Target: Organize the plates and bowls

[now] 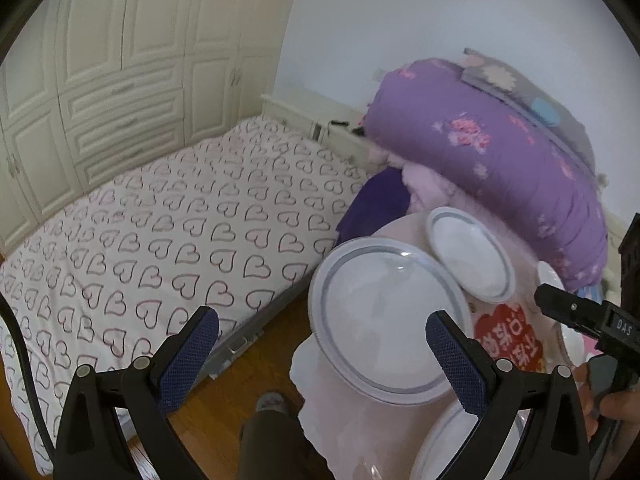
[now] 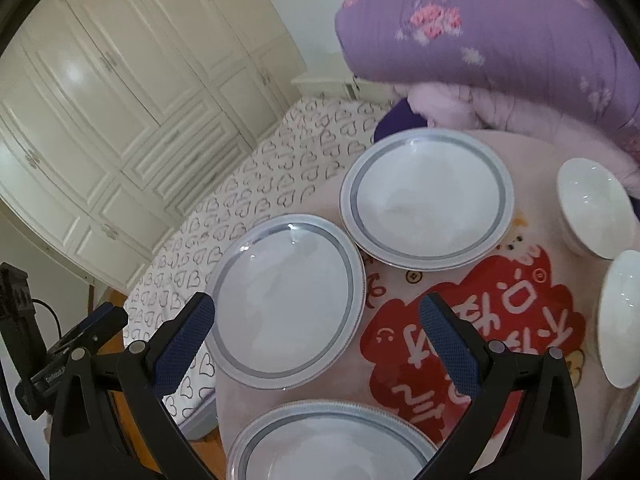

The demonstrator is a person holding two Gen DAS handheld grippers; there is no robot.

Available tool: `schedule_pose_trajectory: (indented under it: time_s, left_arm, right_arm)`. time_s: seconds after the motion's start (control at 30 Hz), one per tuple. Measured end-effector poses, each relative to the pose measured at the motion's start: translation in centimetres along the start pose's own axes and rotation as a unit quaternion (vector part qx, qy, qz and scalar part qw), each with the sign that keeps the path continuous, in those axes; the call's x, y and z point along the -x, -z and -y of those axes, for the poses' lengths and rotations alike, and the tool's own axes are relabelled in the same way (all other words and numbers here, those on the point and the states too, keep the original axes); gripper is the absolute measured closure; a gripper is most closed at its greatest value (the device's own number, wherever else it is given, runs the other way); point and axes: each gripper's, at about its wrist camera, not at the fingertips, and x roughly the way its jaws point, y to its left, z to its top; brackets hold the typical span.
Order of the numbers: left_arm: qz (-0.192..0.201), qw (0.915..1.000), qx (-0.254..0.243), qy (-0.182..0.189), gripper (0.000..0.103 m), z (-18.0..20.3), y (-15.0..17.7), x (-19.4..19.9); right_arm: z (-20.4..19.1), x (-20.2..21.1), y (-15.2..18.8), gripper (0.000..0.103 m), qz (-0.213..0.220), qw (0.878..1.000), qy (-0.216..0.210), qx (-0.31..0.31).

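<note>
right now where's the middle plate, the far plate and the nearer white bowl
middle plate (image 2: 284, 300), right wrist view, its flat centre
far plate (image 2: 426, 200), right wrist view, its centre
nearer white bowl (image 2: 624, 316), right wrist view, its inside wall

The right gripper (image 2: 316, 320) hung wide open over the middle plate (image 2: 286, 300) (three plates (image 2: 426, 200) and two bowls (image 2: 592, 208) lay on the cloth (image 2: 480, 320)).

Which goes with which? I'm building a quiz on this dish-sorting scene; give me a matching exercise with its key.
Things:
1. middle plate
2. far plate
3. near plate
4. small bowl

Descriptions:
A. plain white, no band
B. cut off by the bottom edge of the right wrist view
C. nearest the purple quilt
D. between the other two plates

Pairs: 1-D, 2-C, 3-B, 4-A
</note>
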Motion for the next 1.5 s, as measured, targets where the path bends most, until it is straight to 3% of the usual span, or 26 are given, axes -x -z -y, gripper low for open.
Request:
schedule_pose_trajectory:
  time_s: [0.33, 0.53, 0.73, 1.5]
  left_arm:
    - [-0.052, 0.9979, 0.035, 0.017, 0.001, -2.0, -4.5, -8.3]
    - [-0.084, 0.9930, 0.068, 0.048, 0.004, -4.2, -5.5, -11.9]
    - [-0.094, 0.9907, 0.083, 0.053, 0.008, -6.3, -5.8, -13.8]
    - [-0.142, 0.9771, 0.128, 0.092, 0.051, -7.8, -4.9, -19.2]
  right_arm:
    - [1.5, -4.0, -0.6, 0.000, -0.048, 0.999, 0.001, -0.020]
    - [2.9, -5.7, -0.8, 0.005, -0.077, 0.996, -0.015, -0.046]
    - [3.6, -6.7, -0.7, 0.010, -0.091, 0.994, -0.027, -0.057]
    - [4.0, -10.9, -0.9, 0.039, -0.122, 0.989, -0.061, -0.064]
